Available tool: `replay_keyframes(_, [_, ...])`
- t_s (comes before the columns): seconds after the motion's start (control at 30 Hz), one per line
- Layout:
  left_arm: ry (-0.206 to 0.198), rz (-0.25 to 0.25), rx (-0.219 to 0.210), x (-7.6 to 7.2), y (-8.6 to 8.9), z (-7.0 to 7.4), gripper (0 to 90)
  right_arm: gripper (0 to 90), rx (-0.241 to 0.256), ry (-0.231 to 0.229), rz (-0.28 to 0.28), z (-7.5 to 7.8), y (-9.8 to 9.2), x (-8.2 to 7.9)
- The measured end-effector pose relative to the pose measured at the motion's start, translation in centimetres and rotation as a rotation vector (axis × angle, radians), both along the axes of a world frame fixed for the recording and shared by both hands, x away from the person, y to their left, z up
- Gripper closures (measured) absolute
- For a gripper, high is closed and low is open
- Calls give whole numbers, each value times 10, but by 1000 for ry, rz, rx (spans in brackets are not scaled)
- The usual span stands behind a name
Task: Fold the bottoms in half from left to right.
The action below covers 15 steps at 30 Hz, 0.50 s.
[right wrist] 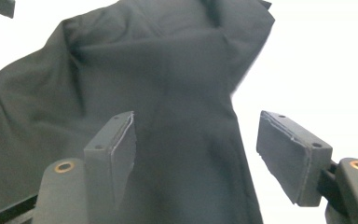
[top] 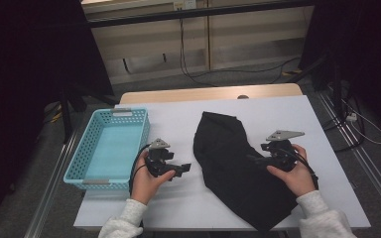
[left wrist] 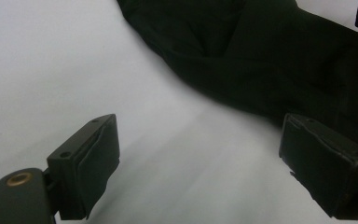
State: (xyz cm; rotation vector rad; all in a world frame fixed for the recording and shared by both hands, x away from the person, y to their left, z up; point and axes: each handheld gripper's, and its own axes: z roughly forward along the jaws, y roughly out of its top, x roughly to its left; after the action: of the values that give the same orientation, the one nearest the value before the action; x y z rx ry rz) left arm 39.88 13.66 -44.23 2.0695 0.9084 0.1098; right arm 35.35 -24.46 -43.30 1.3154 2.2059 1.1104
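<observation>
Your left hand-held gripper point(left wrist: 200, 163) and right hand-held gripper point(right wrist: 196, 154) both gape wide, holding nothing. The black garment point(top: 228, 158) lies crumpled on the surface point(top: 178, 119), right of the basket point(top: 110, 148). Pinch one thin layer and it may slip free.

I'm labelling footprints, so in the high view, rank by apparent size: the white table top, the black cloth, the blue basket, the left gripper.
1. White table top
2. Black cloth
3. Blue basket, close behind the cloth, so that order is unsure
4. Left gripper, plainly smallest
</observation>
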Motion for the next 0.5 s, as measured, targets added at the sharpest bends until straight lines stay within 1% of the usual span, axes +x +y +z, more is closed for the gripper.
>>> replay_keyframes(0.1, [-5,2,0,1,0,1,122,286,-6,0,-6,-1,-7,-5])
replay_keyframes(0.23, [-2,2,0,1,-1,1,122,285,-19,4,-34,-3,-16,-13])
replay_keyframes(0.4, [-5,3,-3,0,-1,2,122,286,-17,18,-61,-6,-29,-22])
replay_keyframes(0.43, [-11,4,-3,1,-1,2,122,288,-20,19,-63,-7,-31,-22])
replay_keyframes(0.5, [-9,7,-4,1,-1,2,122,295,-33,28,-79,-8,-34,-24])
